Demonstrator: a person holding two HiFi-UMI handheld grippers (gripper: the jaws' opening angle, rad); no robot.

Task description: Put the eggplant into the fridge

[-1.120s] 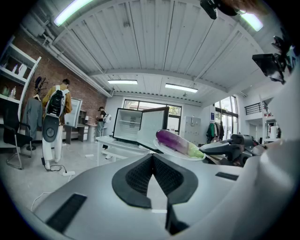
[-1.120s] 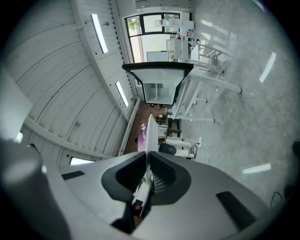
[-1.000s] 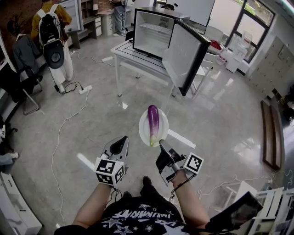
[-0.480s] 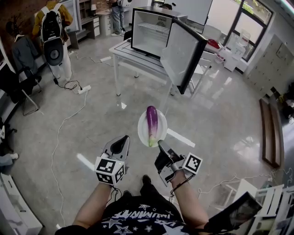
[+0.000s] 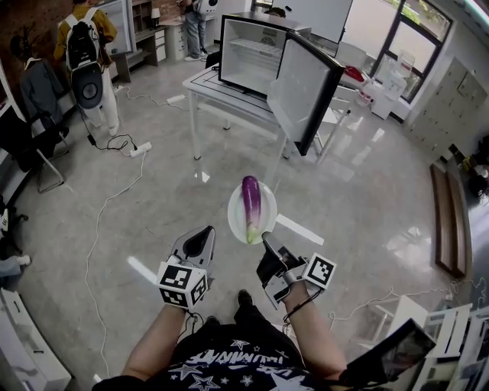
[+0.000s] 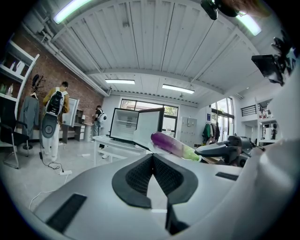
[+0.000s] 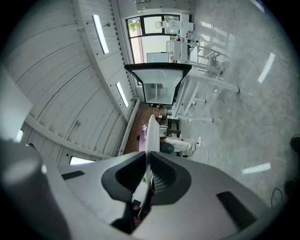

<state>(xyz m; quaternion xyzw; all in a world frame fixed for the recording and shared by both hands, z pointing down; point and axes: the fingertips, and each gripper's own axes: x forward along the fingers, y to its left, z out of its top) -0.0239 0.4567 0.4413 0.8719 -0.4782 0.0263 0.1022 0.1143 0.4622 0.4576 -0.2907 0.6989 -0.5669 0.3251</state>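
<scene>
The eggplant (image 5: 250, 208) lies on the plate (image 5: 236, 220), whose near rim sits between the right tongs (image 5: 269, 246). The left tongs (image 5: 200, 240) are to their left, and the fridge (image 5: 252, 57) stands on the counter (image 5: 210, 84) beyond.

Glossy purple on the eggplant (image 5: 251, 200), fading to pale green at its 6 o'clock end. Plain white for the plate (image 5: 235, 218) under it. Black shell and white inside on the fridge (image 5: 252, 53) at 12 o'clock; white on its table (image 5: 210, 85) too. Light grey bodies with black ribbed pads on the left gripper (image 5: 205, 231) and right gripper (image 5: 267, 240); white cubes with black square markers on both. Pale grey glossy floor (image 5: 153, 183) with white light streaks. Black shirt (image 5: 229, 366) at 6 o'clock, white stars and lettering. Red-brown brick wall (image 5: 34, 19) at 10 o'clock. Yellow top, black backpack, white trousers on the person (image 5: 88, 53) at 11 o'clock.
</scene>
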